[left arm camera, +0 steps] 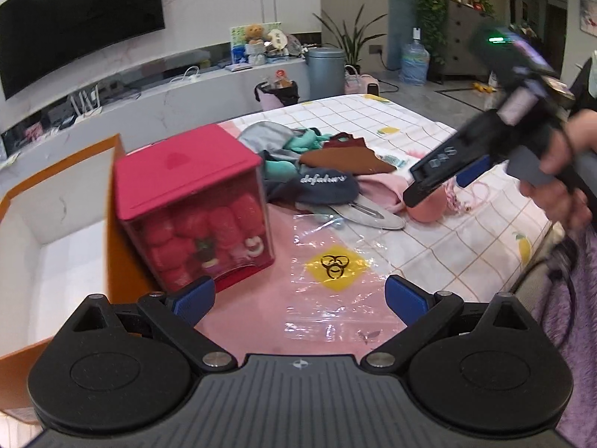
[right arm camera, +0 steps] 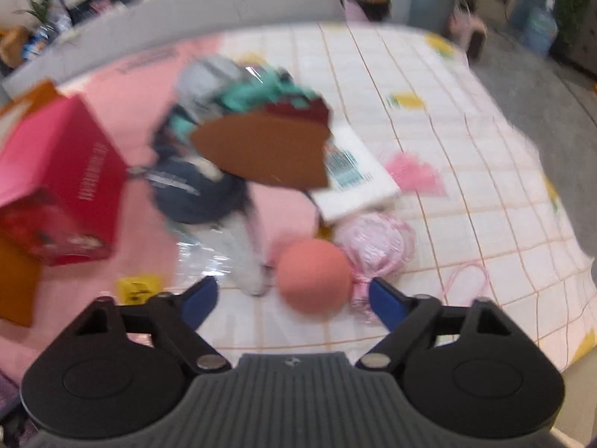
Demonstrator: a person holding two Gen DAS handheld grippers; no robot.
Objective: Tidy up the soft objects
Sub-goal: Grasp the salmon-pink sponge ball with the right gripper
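At the left of the left wrist view, an open orange cardboard box with a white inside [left arm camera: 56, 224] sits beside a red cube-shaped clear-fronted box of pink plush pieces [left arm camera: 194, 216]. The left gripper [left arm camera: 298, 295] holds its blue-padded fingers [left arm camera: 194, 298] wide apart over a clear plastic bag with a yellow label [left arm camera: 335, 265], gripping nothing. At mid-frame lies a heap of soft clothing [left arm camera: 321, 171]. In the blurred right wrist view, the right gripper [right arm camera: 294, 298] has fingers [right arm camera: 388, 302] spread, with a salmon-pink foam ball [right arm camera: 315, 274] between them, apparently untouched.
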